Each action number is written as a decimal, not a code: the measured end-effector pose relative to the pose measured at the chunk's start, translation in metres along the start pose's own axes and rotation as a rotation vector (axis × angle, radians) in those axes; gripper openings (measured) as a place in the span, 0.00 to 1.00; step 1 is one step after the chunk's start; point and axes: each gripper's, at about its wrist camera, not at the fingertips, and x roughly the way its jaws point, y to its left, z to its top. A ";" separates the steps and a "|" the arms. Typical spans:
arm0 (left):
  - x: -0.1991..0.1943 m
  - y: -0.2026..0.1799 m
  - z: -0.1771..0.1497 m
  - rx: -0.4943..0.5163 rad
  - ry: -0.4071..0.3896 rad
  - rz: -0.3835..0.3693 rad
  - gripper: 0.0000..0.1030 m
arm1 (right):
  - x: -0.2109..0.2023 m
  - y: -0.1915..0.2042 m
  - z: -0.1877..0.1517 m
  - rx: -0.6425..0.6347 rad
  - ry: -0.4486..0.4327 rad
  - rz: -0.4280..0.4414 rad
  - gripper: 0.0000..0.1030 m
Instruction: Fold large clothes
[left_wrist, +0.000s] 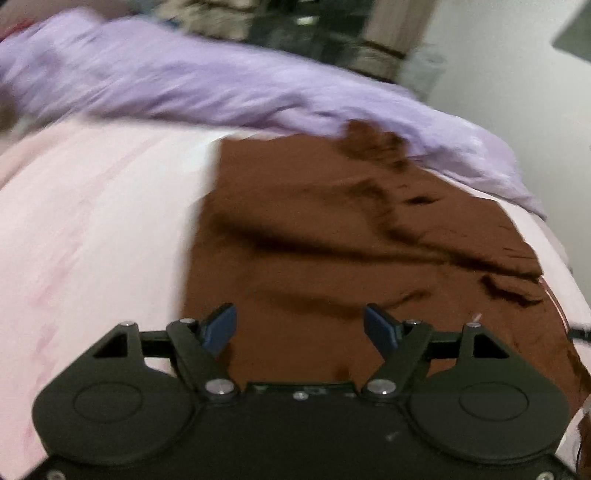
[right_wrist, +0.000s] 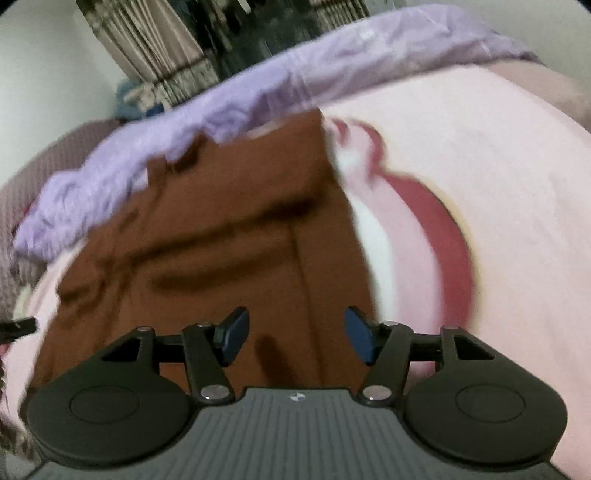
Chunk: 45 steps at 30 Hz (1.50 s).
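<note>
The brown garment (left_wrist: 332, 236) is spread mid-frame on the pink bed (left_wrist: 92, 221), below a lilac sheet (left_wrist: 184, 85). Both claws, left (left_wrist: 300, 326) and right (right_wrist: 296, 334), are held released above it. Soft, limp cloth is judged best gripped at the near hem corners.

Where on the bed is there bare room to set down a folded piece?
Bare pink sheet lies between the brown garment and the bed's edge in the left wrist view. Crowded: the far side, where the purple cloth is bunched against the garment.
</note>
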 end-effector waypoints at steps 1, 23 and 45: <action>-0.009 0.013 -0.008 -0.034 0.007 0.007 0.74 | -0.008 -0.005 -0.010 0.004 0.002 0.000 0.68; -0.043 0.068 -0.088 -0.350 0.136 -0.288 0.74 | -0.044 -0.036 -0.062 0.214 0.038 0.239 0.71; -0.037 0.051 -0.070 -0.410 0.052 -0.259 0.14 | -0.044 -0.039 -0.057 0.363 -0.006 0.342 0.17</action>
